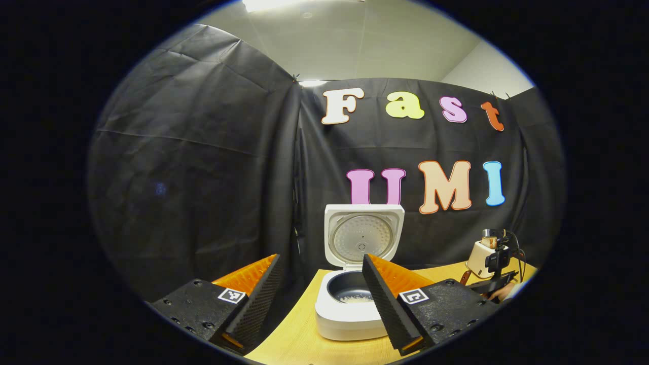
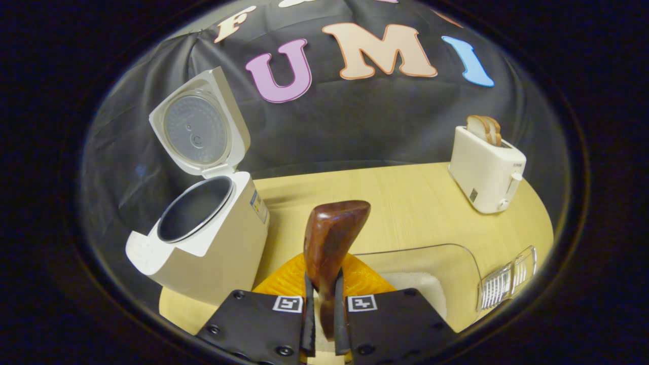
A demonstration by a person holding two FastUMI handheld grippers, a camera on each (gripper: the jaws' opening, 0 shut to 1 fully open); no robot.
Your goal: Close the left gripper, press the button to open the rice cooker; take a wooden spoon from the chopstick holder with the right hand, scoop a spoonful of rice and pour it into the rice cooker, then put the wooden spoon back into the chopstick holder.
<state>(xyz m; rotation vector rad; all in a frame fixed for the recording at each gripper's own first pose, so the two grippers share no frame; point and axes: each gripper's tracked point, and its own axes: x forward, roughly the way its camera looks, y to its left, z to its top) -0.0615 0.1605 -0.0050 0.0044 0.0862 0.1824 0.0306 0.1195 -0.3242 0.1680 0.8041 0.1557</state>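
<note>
The white rice cooker (image 1: 350, 319) stands open on the table with its lid (image 1: 362, 235) upright, and a little rice lies in its dark inner pot (image 1: 352, 291). My left gripper (image 1: 321, 259) hangs open just in front of it, holding nothing. In the right gripper view the cooker (image 2: 213, 243) is at the left. My right gripper (image 2: 323, 284) is shut on the handle of a dark wooden spoon (image 2: 332, 228), whose bowl points up and away, to the right of the cooker. Whether rice lies in the spoon cannot be told. Under it sits a clear container (image 2: 456, 258) of white rice (image 2: 416, 284).
A white toaster (image 2: 484, 172) with bread slices stands at the table's far right. A clear ribbed plastic piece (image 2: 507, 284) lies at the near right edge. The wooden table (image 2: 405, 203) ends at the black cloth wall. The other gripper (image 1: 497, 261) shows far right by the toaster (image 1: 479, 256).
</note>
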